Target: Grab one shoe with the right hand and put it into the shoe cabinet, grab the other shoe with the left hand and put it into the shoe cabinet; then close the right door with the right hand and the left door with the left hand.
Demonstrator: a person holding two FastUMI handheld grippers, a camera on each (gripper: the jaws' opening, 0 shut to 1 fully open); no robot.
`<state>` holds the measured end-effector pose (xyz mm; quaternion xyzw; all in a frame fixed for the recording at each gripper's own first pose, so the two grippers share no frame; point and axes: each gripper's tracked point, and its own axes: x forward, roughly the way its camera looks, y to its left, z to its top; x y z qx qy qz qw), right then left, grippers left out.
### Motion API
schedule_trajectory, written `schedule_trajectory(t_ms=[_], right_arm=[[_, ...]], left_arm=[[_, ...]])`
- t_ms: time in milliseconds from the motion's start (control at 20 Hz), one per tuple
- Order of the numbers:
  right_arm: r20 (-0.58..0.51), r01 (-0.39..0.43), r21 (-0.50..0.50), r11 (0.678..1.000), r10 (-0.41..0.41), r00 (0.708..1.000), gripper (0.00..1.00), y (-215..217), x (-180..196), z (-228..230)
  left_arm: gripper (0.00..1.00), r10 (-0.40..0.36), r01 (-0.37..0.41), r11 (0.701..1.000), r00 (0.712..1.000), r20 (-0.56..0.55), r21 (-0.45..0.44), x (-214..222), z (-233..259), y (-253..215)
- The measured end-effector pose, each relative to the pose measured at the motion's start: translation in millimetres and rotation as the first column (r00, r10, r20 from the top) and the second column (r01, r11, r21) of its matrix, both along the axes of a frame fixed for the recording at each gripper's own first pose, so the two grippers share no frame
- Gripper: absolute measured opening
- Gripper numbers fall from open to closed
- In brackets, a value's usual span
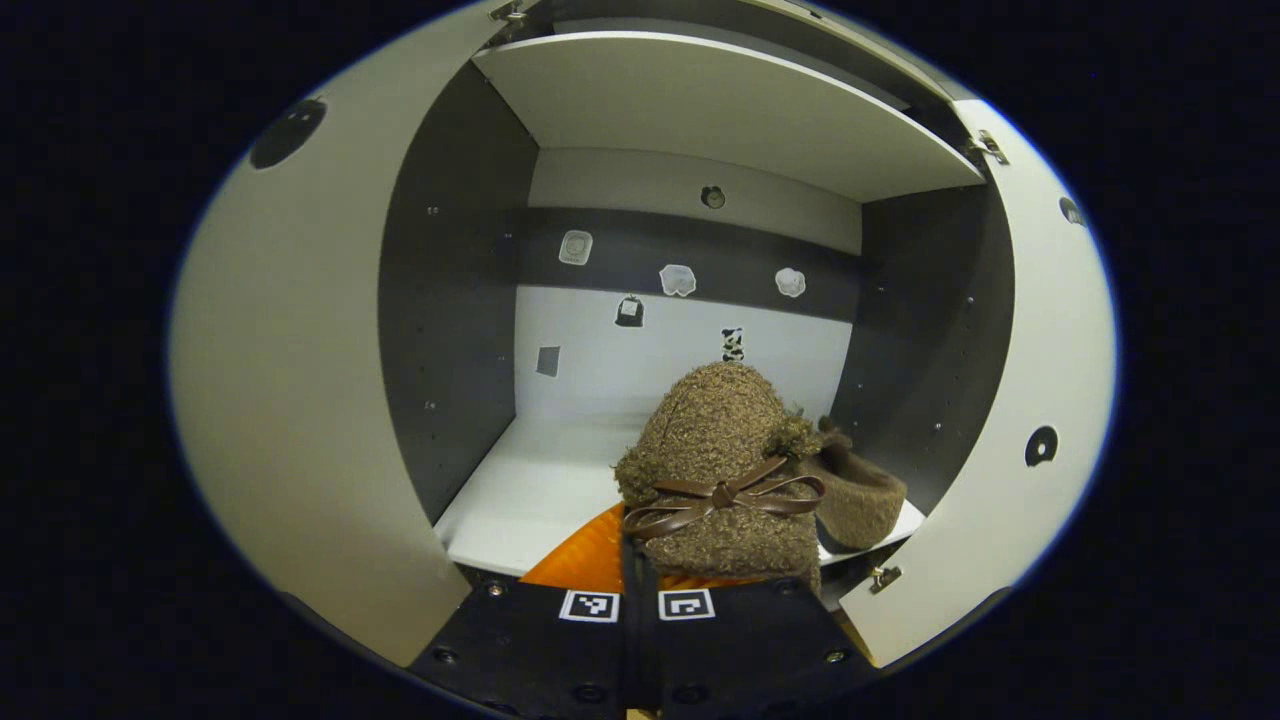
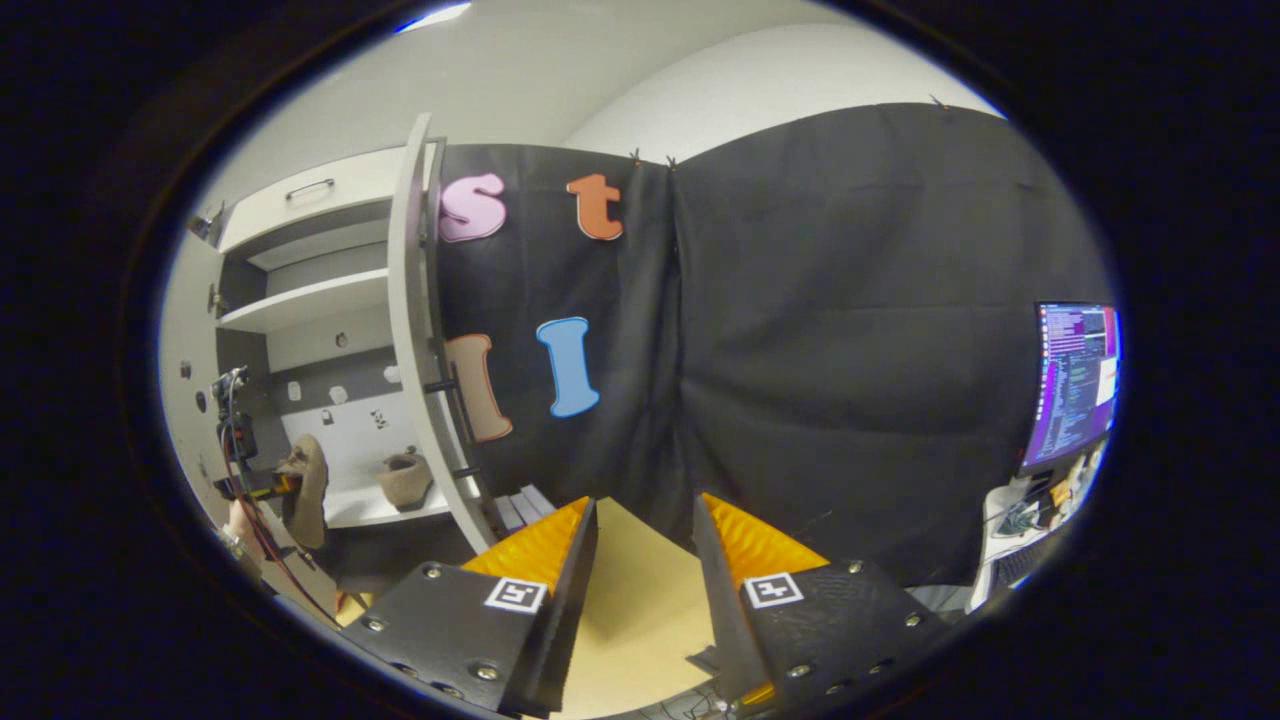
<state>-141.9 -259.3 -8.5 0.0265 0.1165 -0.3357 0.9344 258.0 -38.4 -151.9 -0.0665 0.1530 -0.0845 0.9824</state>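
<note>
Two shoes — one (image 1: pixel 860 495) on cabinet shelf (image 1: pixel 530 490), other (image 1: pixel 725 470) clamped in left tongs (image 1: pixel 640 585); right tongs (image 2: pixel 645 530) released.

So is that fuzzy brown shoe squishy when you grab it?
Probably. The shoe in the left gripper looks woolly and soft, so it likely squashes between the jaws. It seems light. The fuzz probably stops it slipping, though its thin bow could snag.

In the left gripper view the held shoe (image 1: pixel 722 470) pretty much swallowed the left gripper (image 1: pixel 640 575) fingertips and hid half of the other shoe (image 1: pixel 858 492) behind it. The stickers (image 1: pixel 677 280) on the shoe cabinet (image 1: pixel 690 120) back wall were too small to make out.
</note>
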Motion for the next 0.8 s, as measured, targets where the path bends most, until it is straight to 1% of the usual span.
schedule_trajectory(t_ms=[50,100,150,550,800], right_arm=[[0.001,0.012,0.001,1.0,-0.012,1.0,0.57,-4.9,-2.9,-0.8],[0.003,0.025,0.001,1.0,-0.025,1.0,0.54,-8.7,-5.3,-0.4],[0.005,0.04,0.001,0.999,-0.04,0.999,0.57,-12.3,-7.5,-0.2],[0.026,0.157,0.006,0.988,-0.157,0.987,0.57,-39.7,-30.8,-5.2],[0.022,0.204,0.013,0.979,-0.204,0.979,0.57,-50.9,-37.0,-8.8]], left_arm=[[0.0,0.004,-0.004,1.0,1.0,-0.005,-0.005,9.3,1.6,-4.0],[0.0,0.007,-0.007,1.0,1.0,-0.008,-0.008,17.6,3.2,-6.8],[0.0,0.008,-0.008,1.0,1.0,-0.012,-0.011,25.9,3.3,-9.5],[0.0,0.051,-0.05,0.999,0.997,-0.062,0.02,87.5,-11.6,-9.0],[0.0,0.085,-0.08,0.995,0.991,-0.103,0.052,111.9,-26.2,-2.6]])
